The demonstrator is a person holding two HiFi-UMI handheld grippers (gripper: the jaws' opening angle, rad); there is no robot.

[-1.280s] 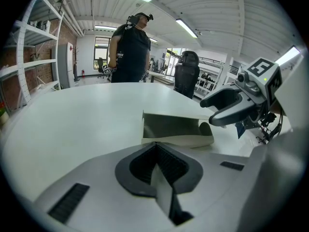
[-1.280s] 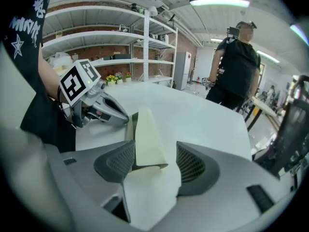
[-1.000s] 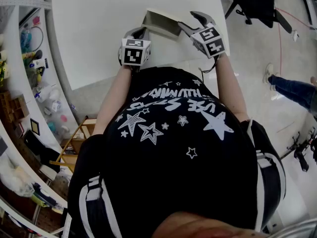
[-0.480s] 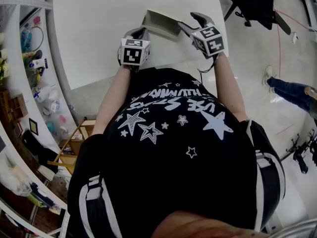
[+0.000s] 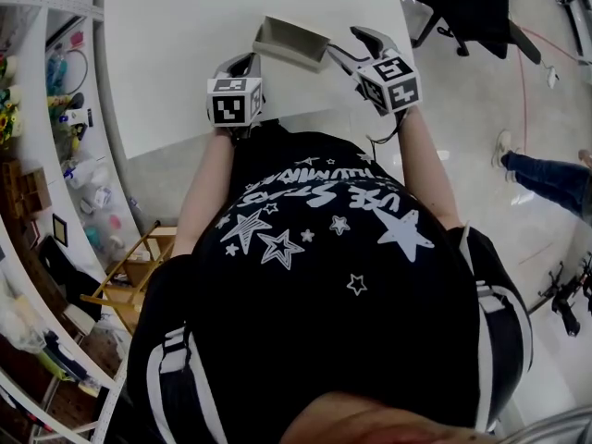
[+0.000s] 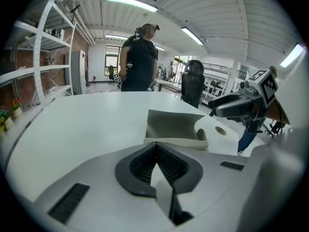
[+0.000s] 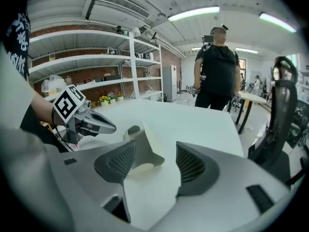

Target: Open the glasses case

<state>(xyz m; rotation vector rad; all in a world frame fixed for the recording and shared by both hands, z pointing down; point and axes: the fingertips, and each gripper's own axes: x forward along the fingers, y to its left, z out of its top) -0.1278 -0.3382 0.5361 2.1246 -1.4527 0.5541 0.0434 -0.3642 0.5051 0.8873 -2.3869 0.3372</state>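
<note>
- The pale grey folding glasses case (image 5: 289, 42) lies on the white table (image 5: 185, 44), near its front edge and between the two tools. Its flap stands raised over a hollow tray, so I judge it open or very nearly so.
- Change noted: compared with half a second ago, the left hand-held gripper (image 5: 248, 60) sits slightly farther left of the case's left end. The case and the right tool keep much the same relation. I read this as the left tool letting go, with the opening largely done.
- Left hand-held gripper: in its own view the ribbed pads meet at the tips with nothing between them, and the case lies just beyond.
- Right hand-held gripper (image 5: 344, 44): jaws wide apart, with the case's right end lying in the gap. I cannot tell whether either pad touches it.
</note>
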